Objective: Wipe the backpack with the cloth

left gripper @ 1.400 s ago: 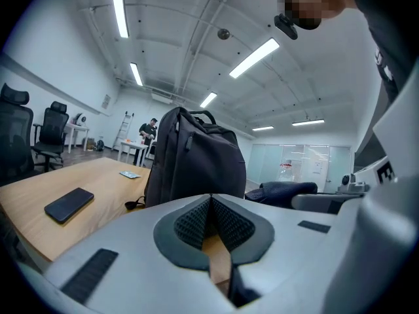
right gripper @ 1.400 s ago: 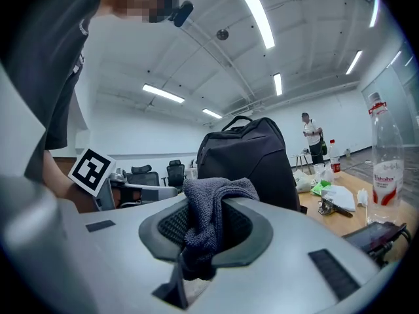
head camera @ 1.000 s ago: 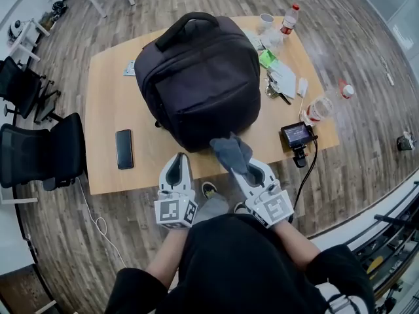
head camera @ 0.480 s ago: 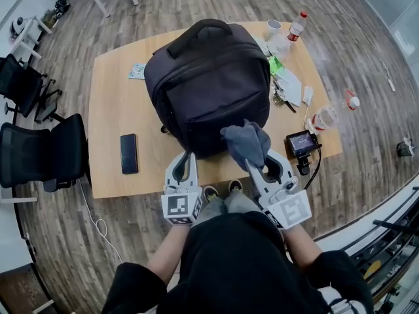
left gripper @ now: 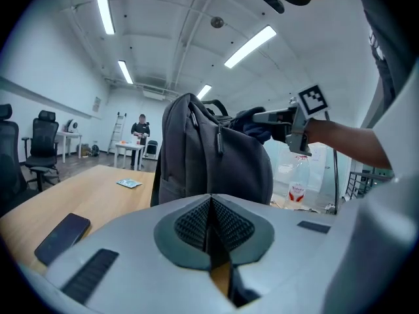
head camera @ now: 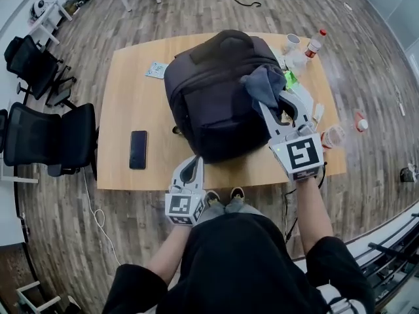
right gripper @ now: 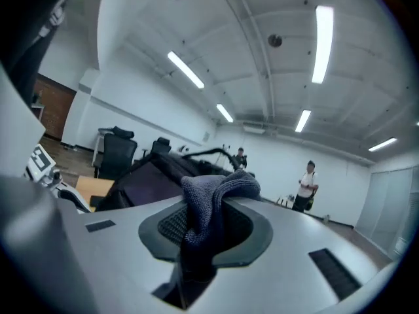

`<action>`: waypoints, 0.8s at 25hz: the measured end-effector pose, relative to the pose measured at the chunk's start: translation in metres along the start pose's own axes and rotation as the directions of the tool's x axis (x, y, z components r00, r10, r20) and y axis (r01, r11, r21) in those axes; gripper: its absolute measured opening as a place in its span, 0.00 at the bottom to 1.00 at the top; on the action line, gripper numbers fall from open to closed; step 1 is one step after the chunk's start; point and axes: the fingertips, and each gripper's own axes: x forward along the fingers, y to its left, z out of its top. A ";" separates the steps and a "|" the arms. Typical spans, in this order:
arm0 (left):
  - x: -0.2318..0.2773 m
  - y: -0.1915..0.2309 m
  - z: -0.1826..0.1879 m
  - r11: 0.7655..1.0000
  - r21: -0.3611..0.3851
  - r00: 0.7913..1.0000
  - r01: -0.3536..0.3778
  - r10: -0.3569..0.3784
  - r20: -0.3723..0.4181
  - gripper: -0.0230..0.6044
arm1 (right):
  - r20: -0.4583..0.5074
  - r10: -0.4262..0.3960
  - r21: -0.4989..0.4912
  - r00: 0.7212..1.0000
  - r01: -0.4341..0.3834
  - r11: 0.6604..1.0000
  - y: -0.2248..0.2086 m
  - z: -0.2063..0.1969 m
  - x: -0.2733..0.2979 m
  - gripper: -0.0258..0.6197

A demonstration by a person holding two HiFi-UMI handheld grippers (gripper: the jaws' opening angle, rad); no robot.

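Jaws pinching cloth [right gripper: 219,188] — right gripper [right gripper: 204,234], at backpack [head camera: 209,103]

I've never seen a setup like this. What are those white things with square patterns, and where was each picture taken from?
No robot here: a person holds a two-jaw gripper in each hand; the patterned cubes belong to them. One picture comes from a camera on the person's head, looking down; the other two from a camera on each gripper. On the table are a dark backpack, a phone, a cup and a bottle. The right gripper clamps a grey cloth by the backpack. The left gripper is shut, empty.
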 end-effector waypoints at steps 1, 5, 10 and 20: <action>0.000 0.000 0.000 1.000 0.002 1.000 0.000 0.000 -0.004 0.06 | -0.027 0.026 0.021 0.999 -0.025 0.999 0.002 -0.004 0.017 0.16; 0.000 -0.003 0.001 1.000 0.022 1.000 0.018 -0.018 -0.011 0.06 | -0.072 0.142 0.190 0.987 -0.126 0.974 0.026 -0.006 0.053 0.16; 0.015 -0.054 -0.014 0.982 0.114 0.988 0.149 -0.143 -0.064 0.06 | -0.163 0.270 0.093 0.949 -0.258 0.962 0.079 0.003 0.078 0.16; 0.005 -0.012 -0.003 0.997 0.053 0.997 -0.058 0.061 -0.055 0.06 | -0.103 0.470 0.026 0.877 -0.470 0.882 0.144 0.032 0.068 0.16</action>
